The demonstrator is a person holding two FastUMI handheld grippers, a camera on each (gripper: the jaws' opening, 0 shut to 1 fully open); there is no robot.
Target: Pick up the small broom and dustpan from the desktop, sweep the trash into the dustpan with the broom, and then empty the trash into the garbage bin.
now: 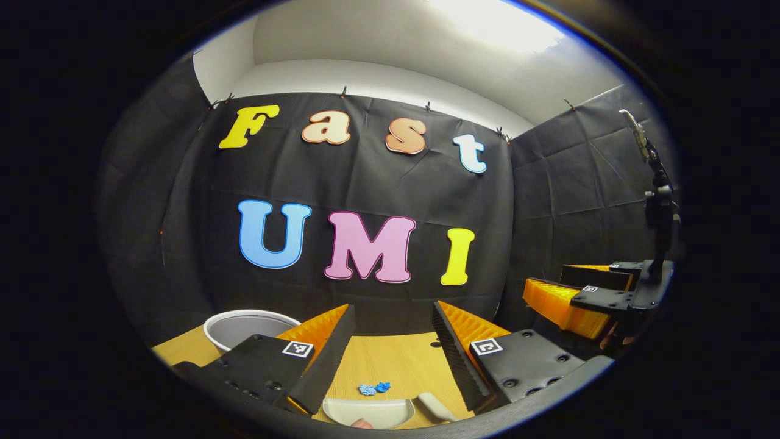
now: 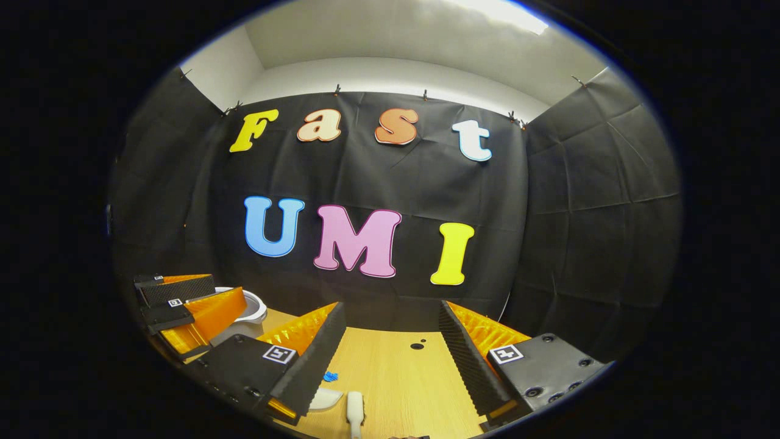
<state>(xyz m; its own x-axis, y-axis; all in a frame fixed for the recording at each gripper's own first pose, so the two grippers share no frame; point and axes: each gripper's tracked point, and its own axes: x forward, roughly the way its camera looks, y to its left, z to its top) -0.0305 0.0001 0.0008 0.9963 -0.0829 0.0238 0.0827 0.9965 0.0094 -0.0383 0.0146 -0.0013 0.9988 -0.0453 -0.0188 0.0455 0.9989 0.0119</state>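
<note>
Both tools [image 1: 393,341] [image 2: 393,341] spread above wooden desktop [image 2: 402,378]; black-cloth booth wall.

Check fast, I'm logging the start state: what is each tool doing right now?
Left tool: open, holding nothing, above the desktop.
Right tool: open, holding nothing.

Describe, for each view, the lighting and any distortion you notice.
Left gripper view: ceiling light blown out to glare, fisheye curving the desktop. Right gripper view: milder ceiling glare, wall cloth seams bowed, desktop evenly lit, both views sharp.
</note>
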